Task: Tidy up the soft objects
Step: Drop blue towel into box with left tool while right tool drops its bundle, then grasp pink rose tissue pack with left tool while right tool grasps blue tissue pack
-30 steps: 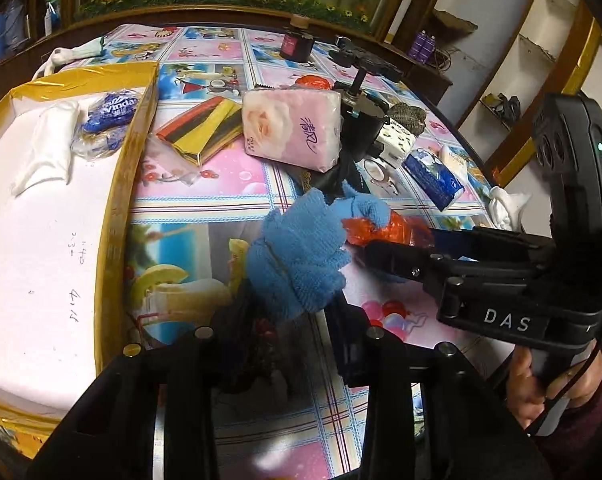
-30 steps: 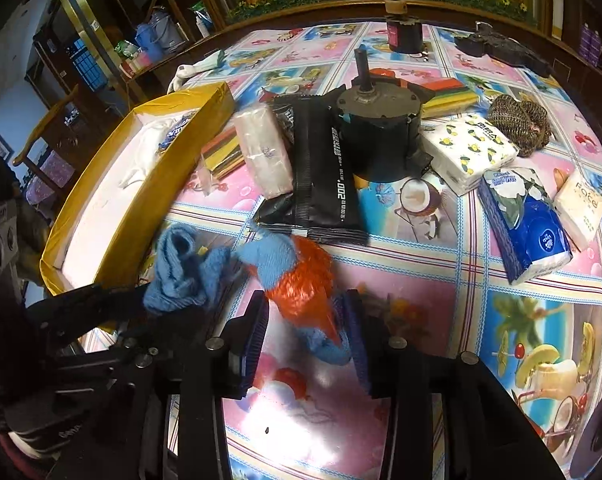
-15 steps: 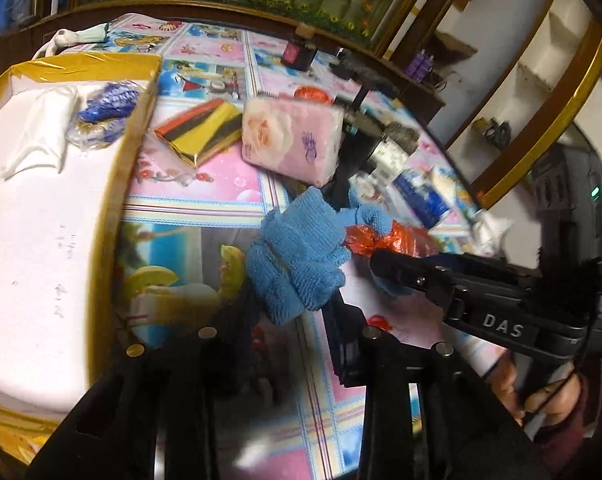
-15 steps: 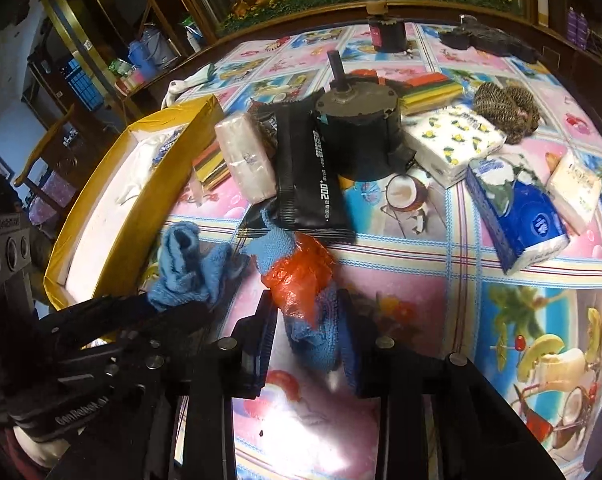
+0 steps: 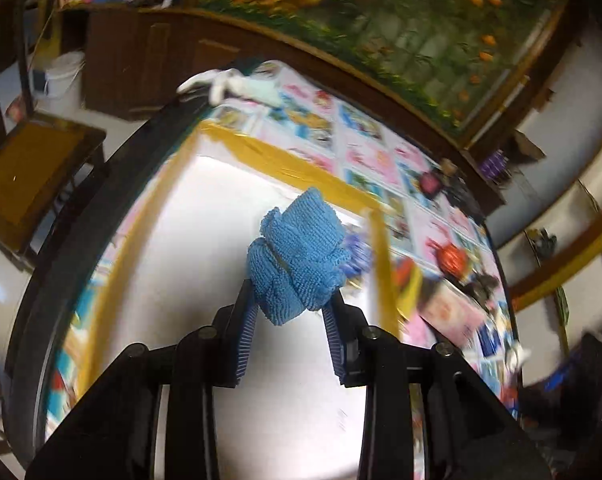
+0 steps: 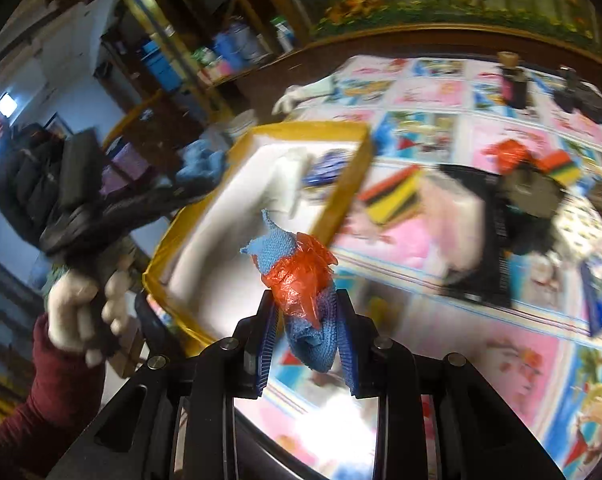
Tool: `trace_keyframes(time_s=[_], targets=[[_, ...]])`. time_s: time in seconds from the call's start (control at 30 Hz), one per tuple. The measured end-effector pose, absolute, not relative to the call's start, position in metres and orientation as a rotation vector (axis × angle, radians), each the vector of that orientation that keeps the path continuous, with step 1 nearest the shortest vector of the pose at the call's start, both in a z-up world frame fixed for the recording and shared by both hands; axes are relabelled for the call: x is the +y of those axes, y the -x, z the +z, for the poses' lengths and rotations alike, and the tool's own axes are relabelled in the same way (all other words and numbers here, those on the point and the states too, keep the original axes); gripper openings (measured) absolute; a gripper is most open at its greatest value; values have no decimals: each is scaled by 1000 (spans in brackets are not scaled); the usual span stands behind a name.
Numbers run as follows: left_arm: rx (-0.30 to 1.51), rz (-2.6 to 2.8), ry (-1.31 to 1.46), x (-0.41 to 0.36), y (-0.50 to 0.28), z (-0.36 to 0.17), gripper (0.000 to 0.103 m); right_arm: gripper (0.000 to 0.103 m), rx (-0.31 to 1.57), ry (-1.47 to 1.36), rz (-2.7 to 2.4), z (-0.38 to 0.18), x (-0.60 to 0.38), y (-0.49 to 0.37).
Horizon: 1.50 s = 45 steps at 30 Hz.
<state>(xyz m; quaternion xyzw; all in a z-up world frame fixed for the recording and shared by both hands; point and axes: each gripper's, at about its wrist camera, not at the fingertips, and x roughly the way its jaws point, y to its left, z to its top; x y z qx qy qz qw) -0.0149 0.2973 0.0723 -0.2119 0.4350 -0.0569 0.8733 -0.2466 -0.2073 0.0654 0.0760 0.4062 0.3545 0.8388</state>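
While the left claw (image 5: 289, 312) pinches a blue cloth (image 5: 299, 260) at frame centre above the yellow-rimmed tray (image 5: 301, 166), the right claw (image 6: 305, 326) pinches a blue-and-orange bundle (image 6: 301, 276).

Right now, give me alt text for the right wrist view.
The right tongs grip a blue knitted cloth tangled with an orange plastic bag, held above a cartoon-print table. Behind sits a yellow-edged tray; at left a gloved hand holds the other tongs.
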Motion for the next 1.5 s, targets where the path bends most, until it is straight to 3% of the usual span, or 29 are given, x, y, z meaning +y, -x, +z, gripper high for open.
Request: trace_keyframes(time_s=[0.27,0.47,0.57,0.63,0.73,0.9,1.07,1.27,1.5], targets=[[971,-33,406,308,-58,32,31,28,930,-3,796,59,-120,231],[985,-56,497,321,-72,28,39,30,954,112,777,45,-74,228],[965,-81,520,324,-67,34,48,43,978,180,766,37,-55,233],[953,-79,514,325,-59,41,52,62,974,204,777,34,-49,237],[929,-50,535,332,-46,51,55,80,923,203,783,42,-48,244],[905,-83,578,318,-16,75,55,82,846,147,774,53,-94,262],[926,-269,475,236,7,93,67,82,848,11,664,37,-178,259],[1072,-399,451,132,-2,65,67,82,874,-268,472,10,-296,247],[1074,-343,520,88,-26,43,67,83,831,-406,393,2,-367,277]])
